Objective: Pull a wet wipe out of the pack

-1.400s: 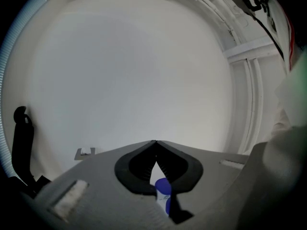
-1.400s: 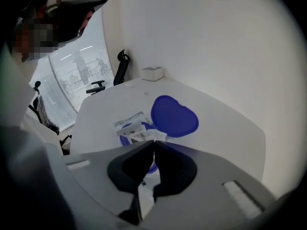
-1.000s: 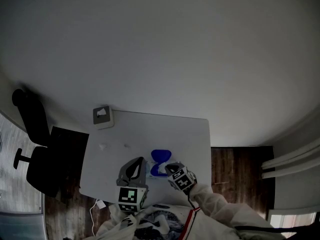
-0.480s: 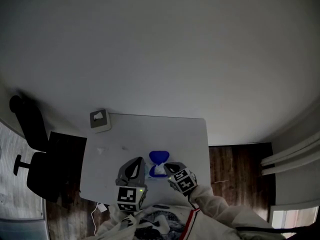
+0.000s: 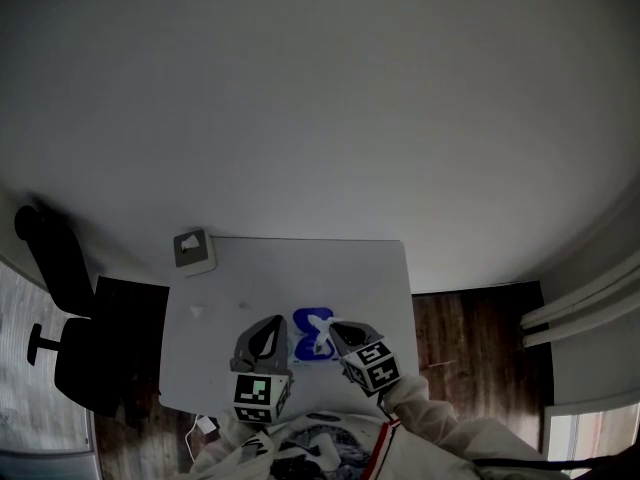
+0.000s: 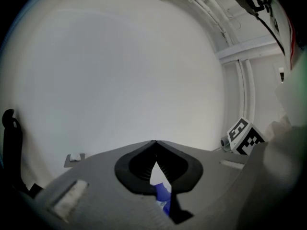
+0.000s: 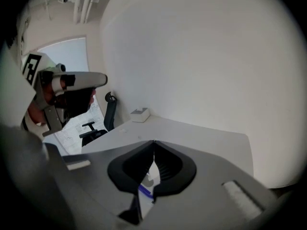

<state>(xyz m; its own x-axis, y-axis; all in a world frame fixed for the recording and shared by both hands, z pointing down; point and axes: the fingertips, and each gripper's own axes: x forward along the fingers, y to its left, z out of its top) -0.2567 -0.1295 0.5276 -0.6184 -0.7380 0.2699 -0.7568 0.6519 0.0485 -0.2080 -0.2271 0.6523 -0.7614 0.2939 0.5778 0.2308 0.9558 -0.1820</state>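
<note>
Right gripper (image 7: 154, 142): jaws closed and tips meeting. A white wipe (image 7: 152, 172) is pinched in the slot just behind the tips.
Wipe: hangs as a narrow white strip from the right gripper's jaws down to the pack (image 5: 302, 320) below them. Its lower end reaches the top of the pack; whether it has come free there cannot be told.
Left gripper (image 6: 154, 143): jaws closed, tips together, and nothing seen clamped between them. A piece of the blue pack shows through the gap behind the tips, lower down.
Pack: blue, lying on the table (image 5: 300, 268). It sits beneath and just ahead of the right gripper's tips and just to the right of the left gripper's tips, so it lies between the two tools.
Tool layout: both grippers stand side by side over the near edge of the table, angled toward the pack. Each marker cube is at the rear end, toward the person.
Box (image 5: 194, 250): small and grey with a white top, on the far left corner of the table. It is well ahead of the left gripper and to its left.
Chair (image 5: 60, 268): dark office chair on the floor, off the table's left side and well apart from the left gripper.
Sleeve (image 5: 440, 423): white, directly behind the right gripper's cube.
</note>
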